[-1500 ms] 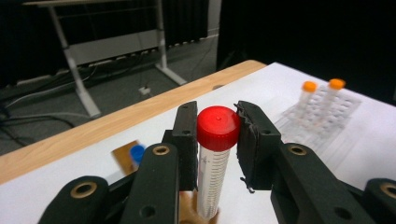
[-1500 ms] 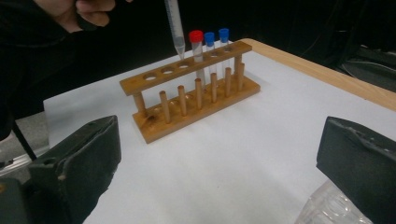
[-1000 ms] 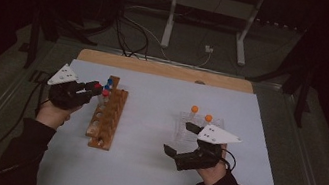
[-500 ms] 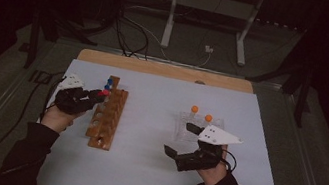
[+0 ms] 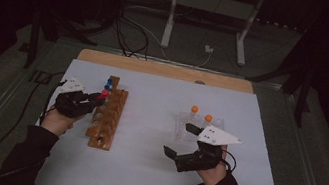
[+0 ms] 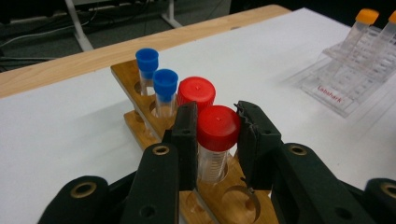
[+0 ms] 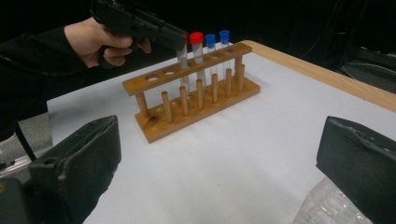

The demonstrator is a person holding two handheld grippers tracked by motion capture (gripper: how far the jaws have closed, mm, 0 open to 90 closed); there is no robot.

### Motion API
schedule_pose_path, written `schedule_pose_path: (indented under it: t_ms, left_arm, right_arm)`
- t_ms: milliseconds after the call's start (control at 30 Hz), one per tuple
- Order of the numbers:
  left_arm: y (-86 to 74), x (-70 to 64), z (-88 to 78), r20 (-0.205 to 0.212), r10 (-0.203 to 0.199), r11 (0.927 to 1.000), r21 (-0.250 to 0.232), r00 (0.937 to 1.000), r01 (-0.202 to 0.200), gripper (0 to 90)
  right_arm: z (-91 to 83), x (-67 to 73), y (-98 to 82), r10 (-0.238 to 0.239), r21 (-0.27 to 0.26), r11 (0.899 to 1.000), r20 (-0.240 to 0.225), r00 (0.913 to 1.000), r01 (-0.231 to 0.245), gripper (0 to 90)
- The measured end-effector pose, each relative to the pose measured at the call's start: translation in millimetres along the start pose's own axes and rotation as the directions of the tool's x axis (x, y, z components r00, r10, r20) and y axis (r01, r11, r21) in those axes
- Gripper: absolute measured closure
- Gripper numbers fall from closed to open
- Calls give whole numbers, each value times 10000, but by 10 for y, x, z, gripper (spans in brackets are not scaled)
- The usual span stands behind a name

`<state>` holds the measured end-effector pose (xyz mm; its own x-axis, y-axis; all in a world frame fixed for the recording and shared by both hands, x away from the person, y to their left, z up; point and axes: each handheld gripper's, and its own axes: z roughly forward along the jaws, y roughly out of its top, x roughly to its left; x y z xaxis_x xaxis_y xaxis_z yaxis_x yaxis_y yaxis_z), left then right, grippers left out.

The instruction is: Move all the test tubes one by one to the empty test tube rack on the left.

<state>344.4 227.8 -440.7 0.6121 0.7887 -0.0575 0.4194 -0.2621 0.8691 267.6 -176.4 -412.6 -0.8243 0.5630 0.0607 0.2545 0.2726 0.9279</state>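
Red-capped tube pinched at the wooden rack

Red-capped tube (image 6: 216,140) stands in the wooden rack (image 5: 107,118) at the worktop's (image 5: 139,169) left, the left gripper's (image 6: 217,135) fingers pinching its cap. Beyond it stand another red-capped tube (image 6: 196,92) and two blue-capped tubes (image 6: 156,84). Well right, the right gripper (image 5: 184,144) holds its fingers spread, beside a clear rack (image 5: 197,128) with orange-capped tubes (image 5: 201,114).

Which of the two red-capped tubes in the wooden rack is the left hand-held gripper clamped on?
The nearer red-capped tube, with the left hand-held gripper closed on its cap. The other red-capped tube stands free behind it, beside the blue-capped tubes.
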Motion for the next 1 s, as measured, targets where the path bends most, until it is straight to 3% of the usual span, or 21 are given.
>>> schedule_pose_path:
  t_ms: [333, 567, 733, 900, 1000]
  left_arm:
    - [-8, 19, -9, 356, -155, 9999, 7, 9992, 155, 700]
    - [10, -58, -86, 564, 148, 9997, -217, 9983, -136, 416]
    - [47, -161, -148, 1066, 328, 9982, -531, 9938, -272, 230]
    - [92, -280, -175, 1452, 403, 9965, -787, 9886, -290, 82]
    - [120, -360, -186, 1867, 523, 9952, -910, 9810, -357, 24]
  right_arm:
    - [-12, -11, 6, 85, -39, 10000, -25, 10000, -85, 0]
    - [-105, -80, 48, 70, -265, 9996, 271, 9996, -63, 0]
    - [-239, -206, 93, 254, -576, 9981, 726, 9970, -213, 0]
    - [-387, -414, 95, 547, -744, 9963, 1533, 9867, -437, 0]
    - [-430, -539, 60, 742, -645, 9959, 1926, 9785, -628, 0]
